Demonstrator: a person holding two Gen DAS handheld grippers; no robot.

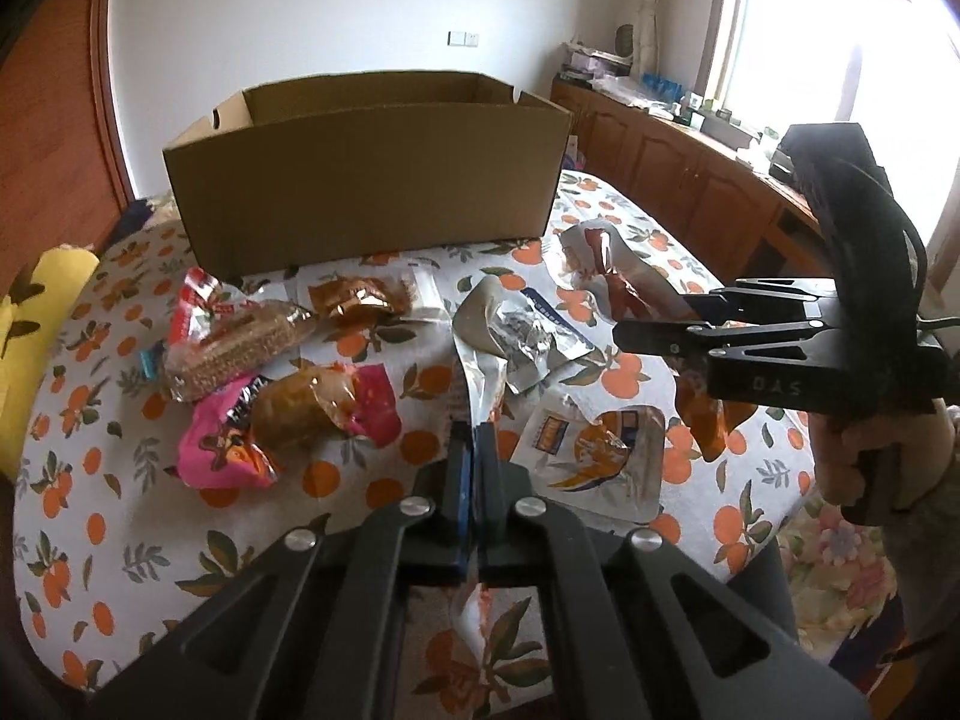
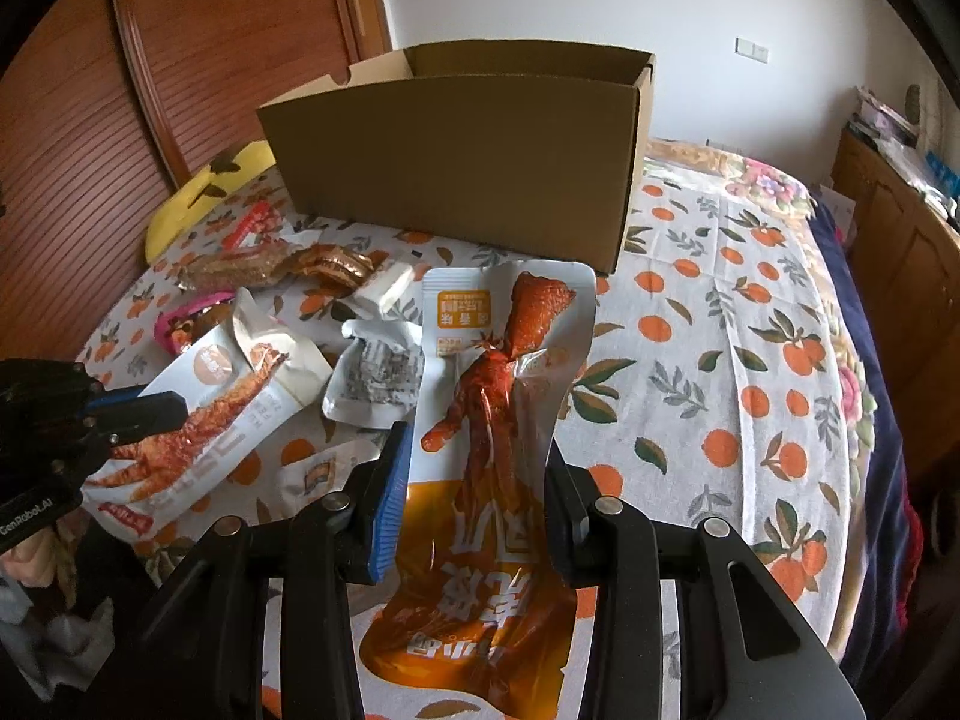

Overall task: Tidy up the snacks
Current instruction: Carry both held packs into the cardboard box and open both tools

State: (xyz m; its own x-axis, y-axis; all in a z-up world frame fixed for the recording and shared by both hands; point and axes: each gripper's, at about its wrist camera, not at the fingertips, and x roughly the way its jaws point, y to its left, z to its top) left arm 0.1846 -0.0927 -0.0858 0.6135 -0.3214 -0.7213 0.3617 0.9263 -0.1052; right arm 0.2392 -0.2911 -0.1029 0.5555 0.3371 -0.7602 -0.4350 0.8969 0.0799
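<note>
Daylight floods in through a window (image 1: 840, 30) at the upper right of the left wrist view, blown out to pure white and washing haze over the nearby cabinets (image 1: 678, 162). The cardboard box (image 1: 366, 180) shows a shaded near wall. Foil snack packets (image 2: 372, 372) catch soft glare. Both fisheye views bend straight lines and darken to black at the corners; focus holds sharp throughout.
</note>
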